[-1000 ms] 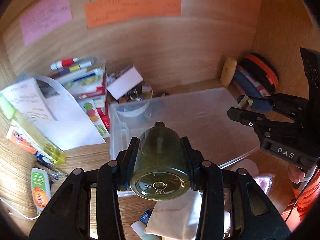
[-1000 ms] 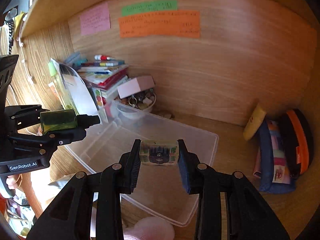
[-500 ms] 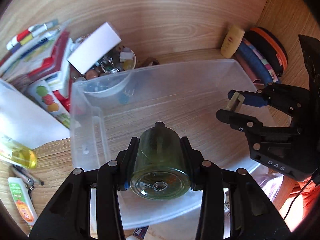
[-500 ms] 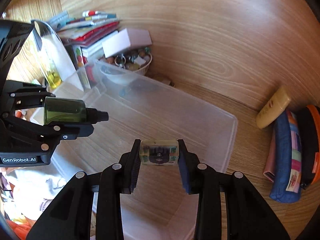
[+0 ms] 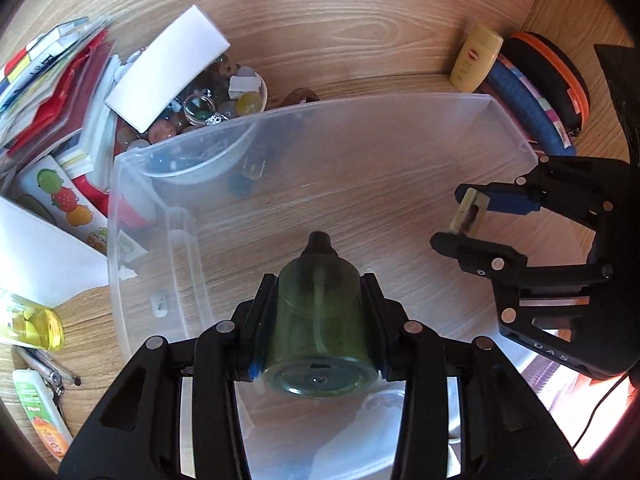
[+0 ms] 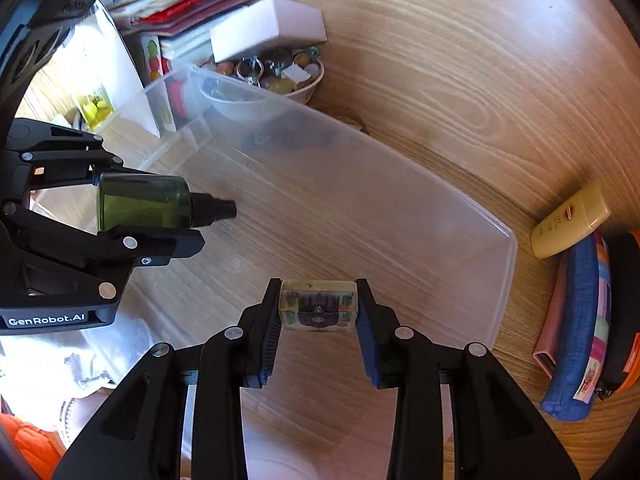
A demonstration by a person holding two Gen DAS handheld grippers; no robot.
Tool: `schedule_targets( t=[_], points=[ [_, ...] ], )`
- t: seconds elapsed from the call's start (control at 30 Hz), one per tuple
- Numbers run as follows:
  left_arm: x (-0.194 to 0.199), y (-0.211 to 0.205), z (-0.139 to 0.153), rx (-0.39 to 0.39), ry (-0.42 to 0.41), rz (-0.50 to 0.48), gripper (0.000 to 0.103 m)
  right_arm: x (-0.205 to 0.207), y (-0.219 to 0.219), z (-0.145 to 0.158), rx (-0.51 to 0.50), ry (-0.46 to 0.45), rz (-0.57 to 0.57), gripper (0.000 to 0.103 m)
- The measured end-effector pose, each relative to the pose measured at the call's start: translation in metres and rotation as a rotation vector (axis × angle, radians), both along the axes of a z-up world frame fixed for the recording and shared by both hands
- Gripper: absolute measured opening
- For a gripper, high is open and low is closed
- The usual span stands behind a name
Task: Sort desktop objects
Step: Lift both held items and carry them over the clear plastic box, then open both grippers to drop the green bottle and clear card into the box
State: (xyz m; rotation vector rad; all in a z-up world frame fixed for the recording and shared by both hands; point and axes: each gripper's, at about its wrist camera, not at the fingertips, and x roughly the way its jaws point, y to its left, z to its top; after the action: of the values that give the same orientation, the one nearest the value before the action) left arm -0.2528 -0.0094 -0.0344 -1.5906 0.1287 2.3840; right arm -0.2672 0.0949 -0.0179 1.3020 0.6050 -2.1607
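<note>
My left gripper (image 5: pixel 318 312) is shut on a dark green bottle (image 5: pixel 318 320) with a black nozzle, held inside the clear plastic bin (image 5: pixel 160 208), nozzle pointing toward the bin floor. The right wrist view shows the same green bottle (image 6: pixel 140 202) lying level in the left gripper (image 6: pixel 160 220) at the left. My right gripper (image 6: pixel 318 312) is shut on a small clear block with a printed picture (image 6: pixel 318 308), also over the clear plastic bin (image 6: pixel 500 280). From the left wrist view, the right gripper (image 5: pixel 464 216) hangs at the bin's right side with the small block (image 5: pixel 468 212) between its fingers.
A bowl of beads and rings (image 5: pixel 208 108) under a white box (image 5: pixel 168 68) stands behind the bin. Books and packets (image 5: pixel 48 92) pile at the left, with a yellow bottle (image 5: pixel 32 324) and tube (image 5: pixel 44 416). A cream bottle (image 5: pixel 476 58), blue pouch (image 5: pixel 524 104) and orange-rimmed case (image 5: pixel 556 68) sit at the back right.
Both grippers have sunk and tipped downward into the clear bin, each keeping its object. The wall notes have left the view and the bin floor fills the frames.
</note>
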Motion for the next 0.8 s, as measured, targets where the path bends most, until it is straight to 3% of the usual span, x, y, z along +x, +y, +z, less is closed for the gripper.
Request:
schedule_targets(
  t=[0.17, 0.37, 0.5, 0.6, 0.67, 0.8],
  points=[
    [-0.003, -0.001, -0.005, 0.037, -0.043, -0.010, 0.041, -0.001, -0.002, -0.004, 0.010, -0.038, 0.002, 0.031],
    [0.000, -0.003, -0.002, 0.028, -0.032, -0.018, 0.043, 0.002, -0.005, -0.003, 0.051, -0.004, 0.000, 0.032],
    [0.002, -0.008, 0.004, 0.069, -0.035, -0.024, 0.049, 0.004, -0.005, -0.002, 0.071, 0.008, -0.015, 0.033],
    [0.007, -0.009, 0.010, 0.065, -0.019, -0.030, 0.052, 0.005, -0.002, 0.000, 0.088, 0.016, -0.045, 0.044],
    [0.009, -0.011, 0.015, 0.064, -0.002, -0.034, 0.056, 0.006, 0.003, 0.005, 0.075, 0.025, -0.062, 0.059],
    [0.016, -0.008, 0.019, 0.055, 0.039, -0.034, 0.061, 0.016, 0.010, 0.017, 0.067, 0.073, -0.081, 0.066]
  ],
)
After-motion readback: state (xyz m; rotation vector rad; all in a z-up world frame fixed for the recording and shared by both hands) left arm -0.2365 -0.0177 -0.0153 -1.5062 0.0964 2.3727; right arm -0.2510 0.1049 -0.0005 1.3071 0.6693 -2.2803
